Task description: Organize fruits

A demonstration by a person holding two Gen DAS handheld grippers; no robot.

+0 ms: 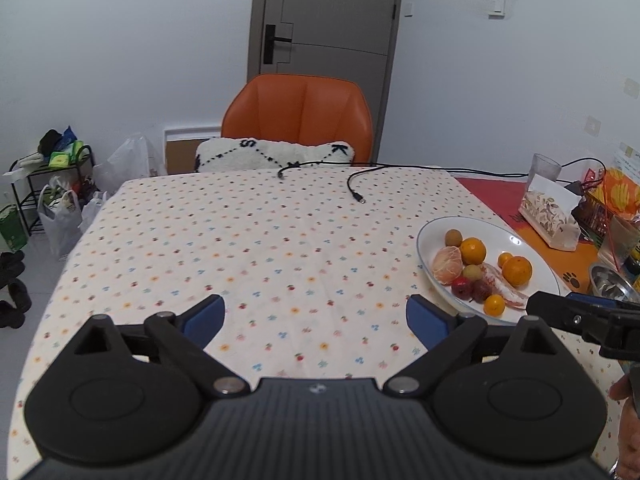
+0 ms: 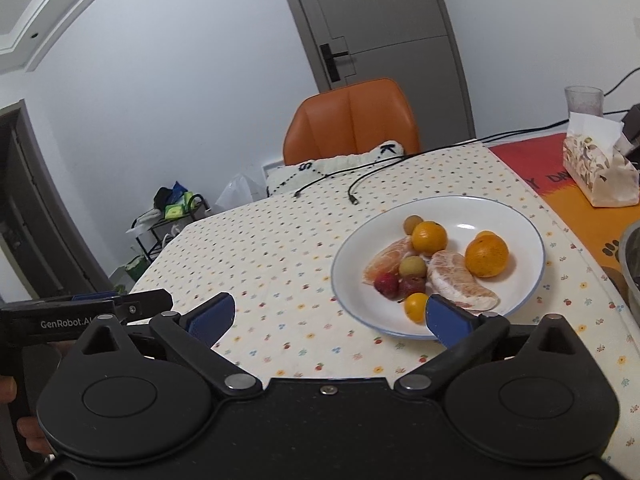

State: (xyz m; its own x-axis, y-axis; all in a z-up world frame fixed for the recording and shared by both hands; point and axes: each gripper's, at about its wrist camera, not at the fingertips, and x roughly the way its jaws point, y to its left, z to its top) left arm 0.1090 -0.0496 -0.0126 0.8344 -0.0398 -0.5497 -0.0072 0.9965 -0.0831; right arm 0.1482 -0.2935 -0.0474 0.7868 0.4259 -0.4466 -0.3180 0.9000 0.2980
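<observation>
All the fruit in view is gathered on the round white plate with a thin blue rim [image 2: 520,216], right of centre in the right wrist frame: 2 peeled pomelo pieces [image 2: 460,282], round orange citrus [image 2: 486,257], and small red and yellowish fruits [image 2: 412,267]. None is seen loose on the dotted cream tablecloth [image 1: 260,248]. This fits either a finished gathering or sorting still pending. The left gripper [image 1: 315,320] and right gripper [image 2: 330,314] are held spread and empty.

Left gripper [image 1: 315,319] and right gripper [image 2: 330,316] hover side by side (both gaping wide, empty).
</observation>
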